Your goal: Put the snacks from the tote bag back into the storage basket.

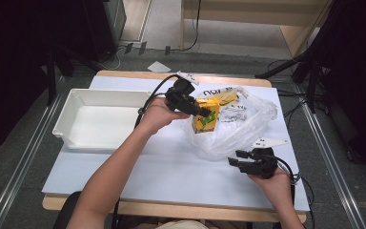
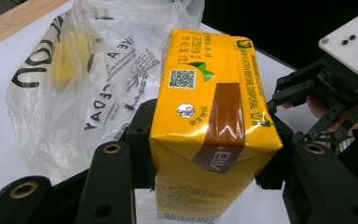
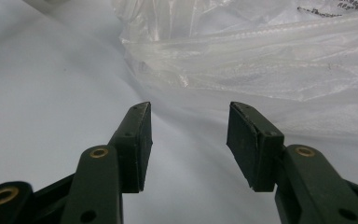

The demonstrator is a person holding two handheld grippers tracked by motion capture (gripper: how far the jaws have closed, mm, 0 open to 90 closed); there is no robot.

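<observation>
yellow juice carton (image 2: 209, 126) sits clamped in the left gripper (image 2: 205, 154) beside the plastic bag (image 1: 245, 126); right gripper (image 3: 189, 144) gapes, holding nothing.

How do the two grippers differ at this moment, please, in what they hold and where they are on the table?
The left gripper is shut on the yellow drink carton, while the right gripper is open with nothing between its jaws. The left gripper holds its carton up beside the clear plastic bag, between bag and white tray; the right gripper sits low at the bag's near edge, jaws pointing toward it. Both are black, two-jawed and hand-held.
</observation>
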